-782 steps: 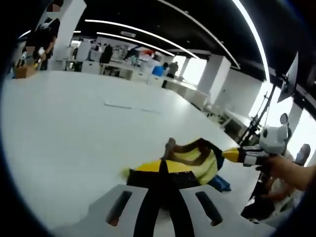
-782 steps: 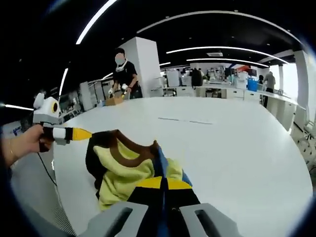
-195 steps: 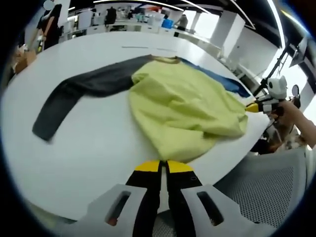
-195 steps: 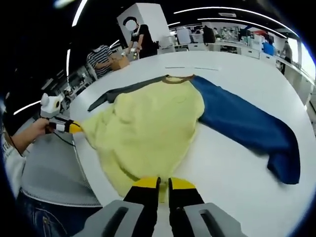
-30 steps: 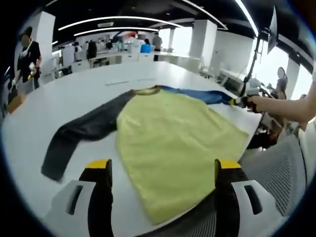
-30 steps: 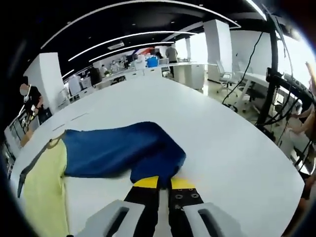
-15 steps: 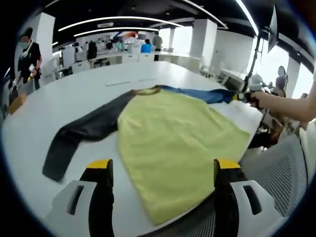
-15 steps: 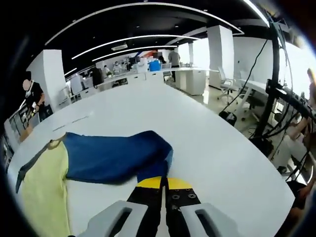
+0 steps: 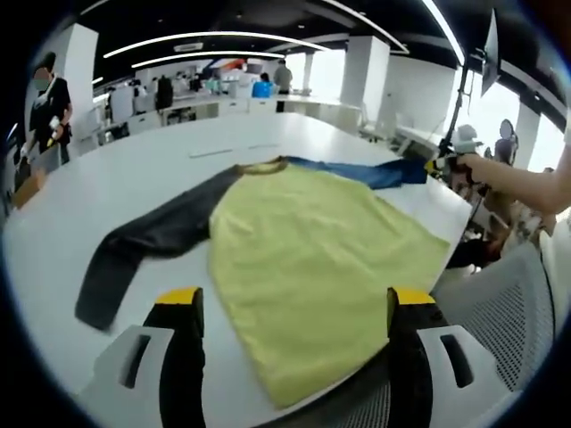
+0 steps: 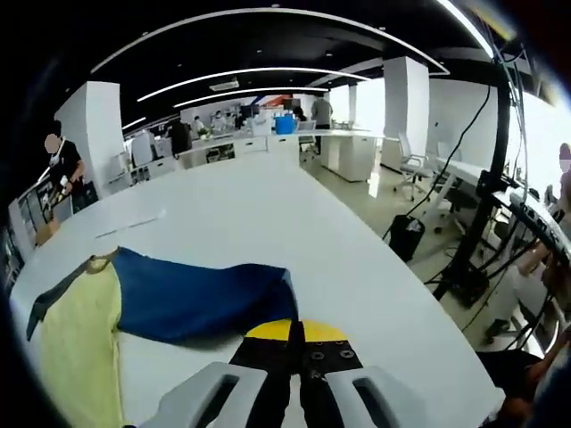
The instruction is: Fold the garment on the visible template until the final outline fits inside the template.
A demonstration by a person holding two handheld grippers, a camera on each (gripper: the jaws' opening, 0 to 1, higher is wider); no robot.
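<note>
1. Left gripper view: a broad, smooth white table with a rounded edge stands in an open-plan office under long ceiling light strips, with white columns behind.
2. A soft long-sleeved shirt lies flat on it: yellow body, dark grey sleeve and blue sleeve spread to either side.
3. The left gripper hangs over the near hem, its yellow-tipped black jaws spread wide apart, gripping nothing.
4. A mesh chair stands beside the table edge.
5. The right gripper, in a person's hand, meets the blue cuff.
6. Right gripper view: the right gripper has its jaws pressed together on the blue sleeve end, at the table edge.
7. A black stand rises from the floor beyond.
</note>
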